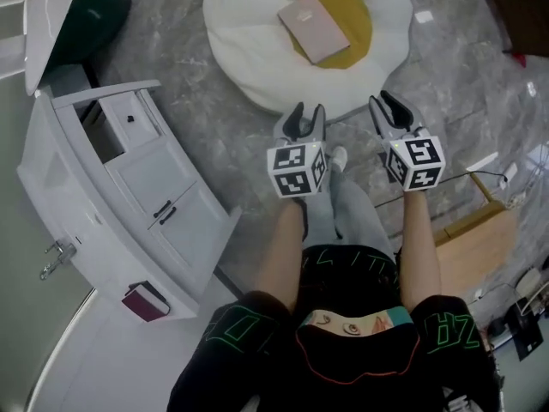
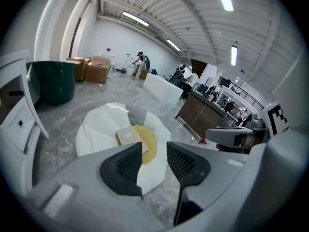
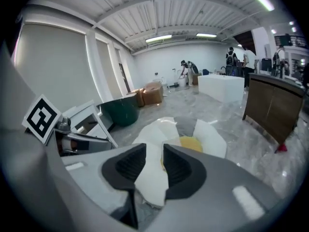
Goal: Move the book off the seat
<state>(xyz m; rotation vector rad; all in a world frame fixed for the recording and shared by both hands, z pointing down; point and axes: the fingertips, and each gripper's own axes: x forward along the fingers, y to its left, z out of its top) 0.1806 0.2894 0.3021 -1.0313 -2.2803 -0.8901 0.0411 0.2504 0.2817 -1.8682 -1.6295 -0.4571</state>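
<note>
- book (image 1: 314, 27): thin, pale pink-beige cover, closed, lying flat at a slant on the yellow centre (image 1: 358, 11) of a white fried-egg-shaped floor seat (image 1: 244, 33); its left corner reaches over onto the white.
- left gripper (image 1: 307, 115) & right gripper (image 1: 388, 108): held out side by side in front of the person, pointing fwd and down at the seat's near edge. both well short of the book.
- both released: jaws parted, nothing btwn them, only seat & floor showing thru the gaps.
- the seat's white rim lies btwn the grippers and the book.
- white cabinet (image 1: 129, 187) on the left w/ one compartment open, dark green tub (image 1: 94, 3) beyond it, wooden box (image 1: 476, 247) on the right, grey marble floor (image 1: 214, 127) all round.
</note>
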